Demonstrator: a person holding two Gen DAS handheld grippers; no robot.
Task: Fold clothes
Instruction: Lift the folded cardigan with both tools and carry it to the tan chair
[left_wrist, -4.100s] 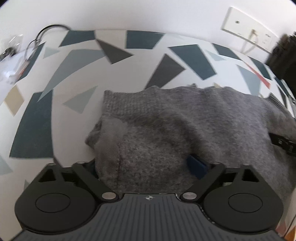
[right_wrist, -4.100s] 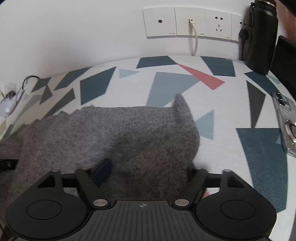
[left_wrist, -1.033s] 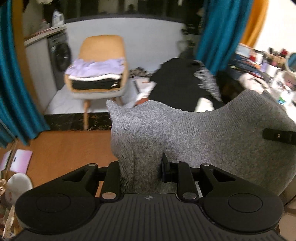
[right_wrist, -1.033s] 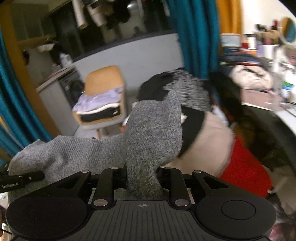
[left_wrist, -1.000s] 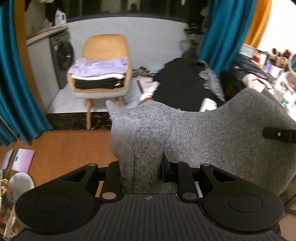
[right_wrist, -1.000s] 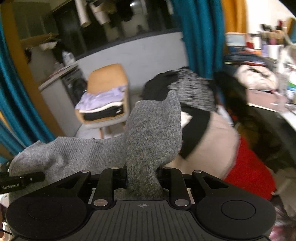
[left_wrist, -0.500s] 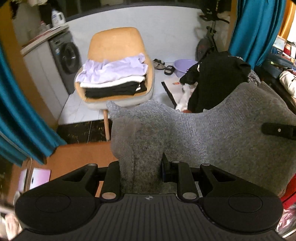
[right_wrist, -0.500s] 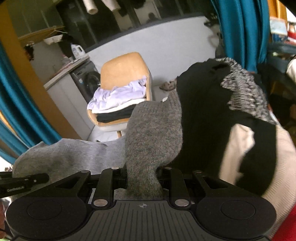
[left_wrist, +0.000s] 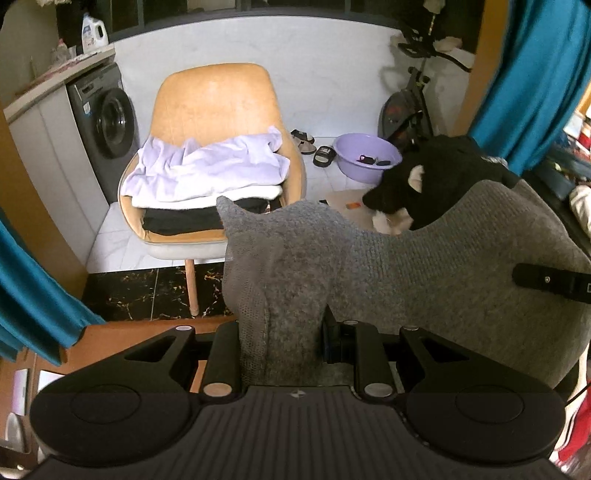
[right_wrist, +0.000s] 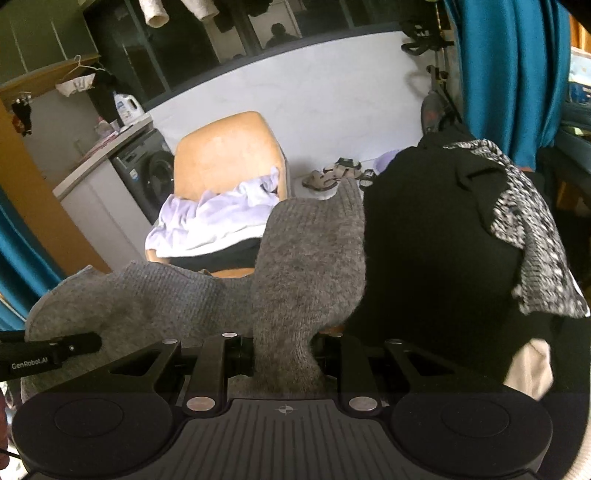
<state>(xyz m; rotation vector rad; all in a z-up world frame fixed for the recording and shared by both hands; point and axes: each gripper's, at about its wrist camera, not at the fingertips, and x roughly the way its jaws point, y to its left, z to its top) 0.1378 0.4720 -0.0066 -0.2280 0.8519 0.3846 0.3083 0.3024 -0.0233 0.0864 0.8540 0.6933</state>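
Observation:
A folded grey knit sweater (left_wrist: 424, 266) hangs in the air between both grippers. My left gripper (left_wrist: 282, 343) is shut on its left end, which sticks up between the jaws. My right gripper (right_wrist: 284, 362) is shut on its right end (right_wrist: 310, 258). The other gripper's finger shows at the right edge of the left wrist view (left_wrist: 550, 282) and at the left edge of the right wrist view (right_wrist: 48, 350). An orange chair (left_wrist: 218, 103) ahead carries a stack of folded clothes (left_wrist: 207, 173), white and lilac on top, black beneath; it also shows in the right wrist view (right_wrist: 210, 221).
A pile of black and patterned clothes (right_wrist: 461, 229) lies to the right. A washing machine (left_wrist: 107, 125) stands left of the chair. A purple basin (left_wrist: 365, 155), sandals (left_wrist: 303, 138) and an exercise bike (left_wrist: 410, 99) are on the tiled floor. Teal curtains (left_wrist: 26, 280) hang at both sides.
Both grippers lifted the sweater off the patterned table and swung round to face the room. Over the last second the chair with the stack has drawn nearer and more central.

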